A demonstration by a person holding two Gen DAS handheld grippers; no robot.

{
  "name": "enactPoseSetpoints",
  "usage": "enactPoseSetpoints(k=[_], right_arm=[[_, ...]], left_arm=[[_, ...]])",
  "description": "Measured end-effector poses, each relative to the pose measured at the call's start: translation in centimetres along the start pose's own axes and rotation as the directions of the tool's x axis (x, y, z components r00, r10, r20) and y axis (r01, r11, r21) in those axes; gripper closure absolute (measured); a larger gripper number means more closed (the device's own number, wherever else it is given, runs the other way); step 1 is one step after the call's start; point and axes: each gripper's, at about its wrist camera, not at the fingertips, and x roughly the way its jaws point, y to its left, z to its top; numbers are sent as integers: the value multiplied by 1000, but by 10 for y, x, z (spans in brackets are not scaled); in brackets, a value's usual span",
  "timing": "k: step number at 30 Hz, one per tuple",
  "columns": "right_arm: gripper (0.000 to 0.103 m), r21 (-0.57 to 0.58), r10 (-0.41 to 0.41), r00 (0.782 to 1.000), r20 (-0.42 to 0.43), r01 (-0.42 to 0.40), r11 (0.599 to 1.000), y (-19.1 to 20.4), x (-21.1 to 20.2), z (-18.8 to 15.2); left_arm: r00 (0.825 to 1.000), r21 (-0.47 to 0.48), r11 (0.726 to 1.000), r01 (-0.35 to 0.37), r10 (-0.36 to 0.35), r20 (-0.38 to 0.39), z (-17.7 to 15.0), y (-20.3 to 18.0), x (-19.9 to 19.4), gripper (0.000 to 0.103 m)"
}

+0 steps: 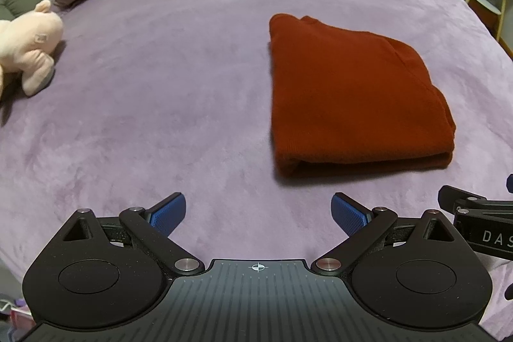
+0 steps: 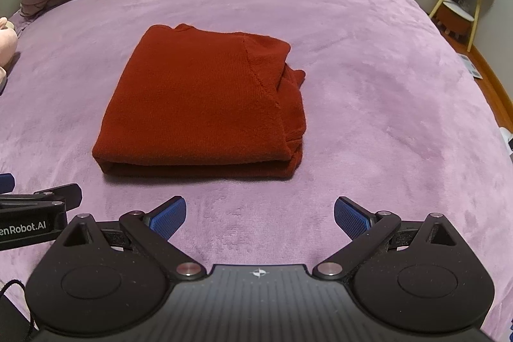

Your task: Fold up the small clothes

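Lying folded on the bed [image 2: 352, 53], the sweater [image 2: 198, 104] sits just ahead of the right hand-held gripper [image 2: 259, 215] — both hand-held grippers spread wide, empty, the left hand-held gripper [image 1: 258, 212] beside it.

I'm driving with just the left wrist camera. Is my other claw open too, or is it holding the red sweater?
Observer: The right claw is open and holds nothing. The red sweater lies folded on the purple bed ahead of it, untouched.
Operator: Is the sweater's right side neat? It curves away from me here.
Observer: Not quite. In the right wrist view a bunched layer pokes out from under the top fold along the right edge, so that side looks lumpier than the left.
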Motion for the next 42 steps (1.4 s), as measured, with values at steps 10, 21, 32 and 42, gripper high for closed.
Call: enactPoseSetpoints(k=[10, 21, 32, 42], right_arm=[[4, -3, 1, 1000, 3, -1, 1000, 1, -1, -1], [4, -2, 5, 1000, 6, -5, 1000, 0, -1, 0], [4, -2, 8, 1000, 7, -8, 1000, 0, -1, 1], [4, -2, 14, 1000, 16, -14, 1000, -1, -5, 2]], left_arm=[[1000, 2, 1000, 3, -3, -3, -2, 0, 0, 3], [1000, 3, 1000, 6, -6, -7, -1, 1, 0, 3], [1000, 10, 1000, 7, -7, -8, -1, 0, 0, 3], [1000, 9, 1000, 5, -5, -6, -1, 0, 0, 3]])
